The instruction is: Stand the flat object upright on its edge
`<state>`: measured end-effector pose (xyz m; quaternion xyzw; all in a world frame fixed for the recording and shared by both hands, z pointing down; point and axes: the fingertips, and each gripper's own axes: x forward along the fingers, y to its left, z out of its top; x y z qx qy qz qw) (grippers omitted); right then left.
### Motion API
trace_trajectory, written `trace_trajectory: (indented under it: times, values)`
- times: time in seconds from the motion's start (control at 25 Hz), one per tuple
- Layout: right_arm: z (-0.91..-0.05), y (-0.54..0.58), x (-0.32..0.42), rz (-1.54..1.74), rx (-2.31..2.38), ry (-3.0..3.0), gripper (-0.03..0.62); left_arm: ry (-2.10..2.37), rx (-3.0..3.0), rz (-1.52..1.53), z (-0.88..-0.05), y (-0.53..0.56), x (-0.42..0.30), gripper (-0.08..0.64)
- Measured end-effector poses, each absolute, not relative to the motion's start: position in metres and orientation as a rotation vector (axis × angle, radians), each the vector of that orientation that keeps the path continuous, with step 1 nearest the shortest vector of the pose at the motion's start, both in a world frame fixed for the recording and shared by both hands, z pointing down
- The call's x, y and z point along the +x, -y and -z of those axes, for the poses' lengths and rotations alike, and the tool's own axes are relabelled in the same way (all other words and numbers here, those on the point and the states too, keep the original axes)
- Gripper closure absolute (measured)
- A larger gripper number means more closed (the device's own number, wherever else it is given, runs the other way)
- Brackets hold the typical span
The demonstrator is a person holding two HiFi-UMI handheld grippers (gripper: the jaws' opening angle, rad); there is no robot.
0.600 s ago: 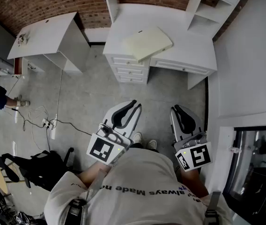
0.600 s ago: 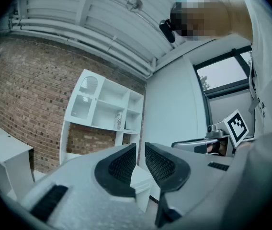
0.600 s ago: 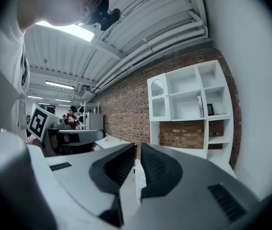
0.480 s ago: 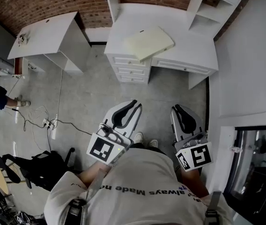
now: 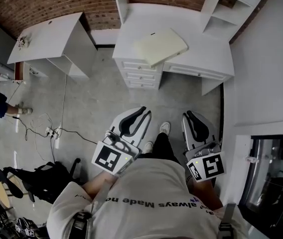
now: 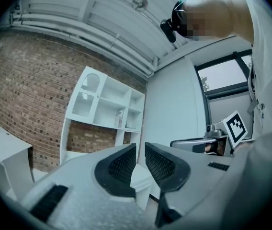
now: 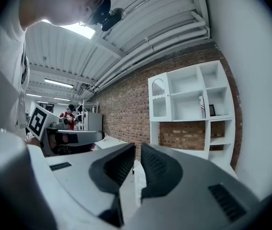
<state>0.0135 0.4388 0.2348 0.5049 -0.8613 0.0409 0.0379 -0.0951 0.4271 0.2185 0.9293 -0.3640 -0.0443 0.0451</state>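
Task not begun: pad (image 5: 160, 46) lies flat on far surface (image 5: 201, 54); left hand-held gripper (image 5: 141, 111) and right hand-held gripper (image 5: 188, 115) near, well apart from it, jaws together, empty.

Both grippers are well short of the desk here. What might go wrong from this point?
1. The flat object lies by the desk's front edge, one corner seemingly over it; a clumsy nudge might slide it off.
2. The left gripper and right gripper are both shut and empty; they must open before reaching it.
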Motion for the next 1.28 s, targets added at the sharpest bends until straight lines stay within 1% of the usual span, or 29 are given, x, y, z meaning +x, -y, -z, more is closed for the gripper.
trace_trajectory:
  times: [0.16,0.36,1.04,1.28]
  values:
    - [-0.236,-0.423,0.019,-0.117,1.550,2.652,0.549,1.107,2.825,0.081,-0.226,-0.413,-0.089,0.502]
    - [-0.236,-0.389,0.033,-0.106,1.555,2.651,0.549,1.121,2.844,0.132,-0.219,-0.378,-0.076,0.502]
    - [-0.241,-0.259,0.135,-0.080,1.517,2.677,0.549,1.170,2.810,0.099,-0.227,-0.247,0.023,0.502]
    - [-0.247,-0.233,0.154,-0.099,1.496,2.680,0.549,1.184,2.787,0.104,-0.229,-0.223,0.043,0.502]
